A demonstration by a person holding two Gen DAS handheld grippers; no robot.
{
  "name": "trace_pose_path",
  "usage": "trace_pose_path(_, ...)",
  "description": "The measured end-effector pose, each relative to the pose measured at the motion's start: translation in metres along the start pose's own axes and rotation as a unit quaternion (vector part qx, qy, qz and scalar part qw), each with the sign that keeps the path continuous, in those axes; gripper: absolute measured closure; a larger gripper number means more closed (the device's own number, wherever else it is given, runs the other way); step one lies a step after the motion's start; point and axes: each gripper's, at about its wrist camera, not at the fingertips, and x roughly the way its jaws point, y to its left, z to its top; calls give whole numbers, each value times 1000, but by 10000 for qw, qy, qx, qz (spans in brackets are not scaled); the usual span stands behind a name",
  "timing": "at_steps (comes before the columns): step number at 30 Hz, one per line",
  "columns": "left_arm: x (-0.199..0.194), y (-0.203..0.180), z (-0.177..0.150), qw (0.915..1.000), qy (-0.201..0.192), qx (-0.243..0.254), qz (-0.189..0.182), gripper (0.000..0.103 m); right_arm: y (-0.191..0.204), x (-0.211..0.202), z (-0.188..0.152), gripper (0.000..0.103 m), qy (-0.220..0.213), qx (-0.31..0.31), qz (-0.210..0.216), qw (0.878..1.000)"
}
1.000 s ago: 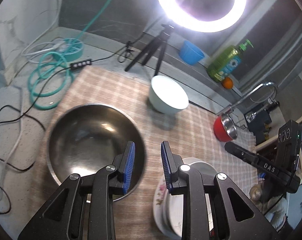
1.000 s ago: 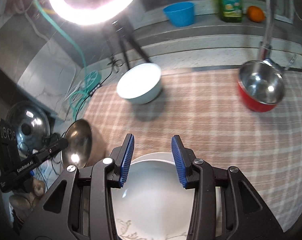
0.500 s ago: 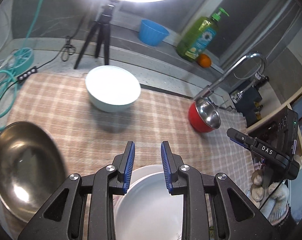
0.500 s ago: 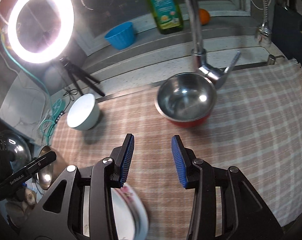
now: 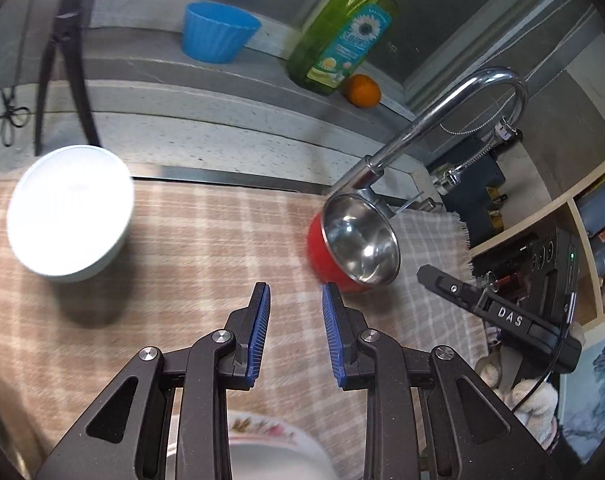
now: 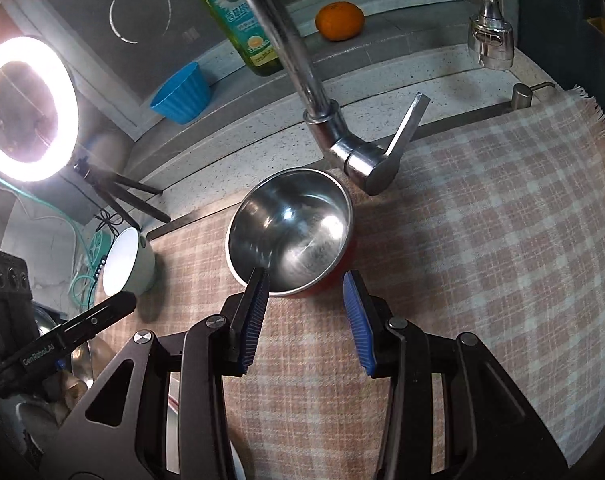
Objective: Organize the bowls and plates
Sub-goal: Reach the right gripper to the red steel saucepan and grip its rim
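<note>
A red bowl with a steel inside (image 6: 290,232) sits on the checked cloth (image 6: 482,240) under the tap. My right gripper (image 6: 306,286) is open and empty, its fingertips at the bowl's near rim. The red bowl also shows in the left wrist view (image 5: 356,242), to the right of my left gripper (image 5: 295,296), which is open and empty above the cloth. A white bowl (image 5: 68,212) stands at the left; it also shows in the right wrist view (image 6: 128,262). A flowered plate (image 5: 270,446) lies under the left gripper.
A chrome tap (image 6: 302,80) arches over the red bowl. A soap bottle (image 5: 342,36), an orange (image 5: 364,90) and a blue cup (image 5: 218,30) stand on the back ledge. A ring light on a tripod (image 6: 26,108) is at the left. Shelves (image 5: 582,248) are at the right.
Both grippers have swung right and forward, away from the big steel bowl and the plates. The right gripper has closed in on the red bowl. Both stay open.
</note>
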Motion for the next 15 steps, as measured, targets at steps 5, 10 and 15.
trace_pose_path(5, 30, -8, 17, 9998, 170, -41, -105, 79, -11, 12, 9, 63, 137, 163, 124, 9997)
trace_pose_path(10, 56, -13, 28, 9993, 351, -54, -132, 79, -20, 22, 18, 66, 235, 287, 218, 9991)
trace_pose_path(15, 72, -14, 34, 9988, 460, -86, -118, 79, -28, 33, 25, 68, 343, 417, 326, 9980)
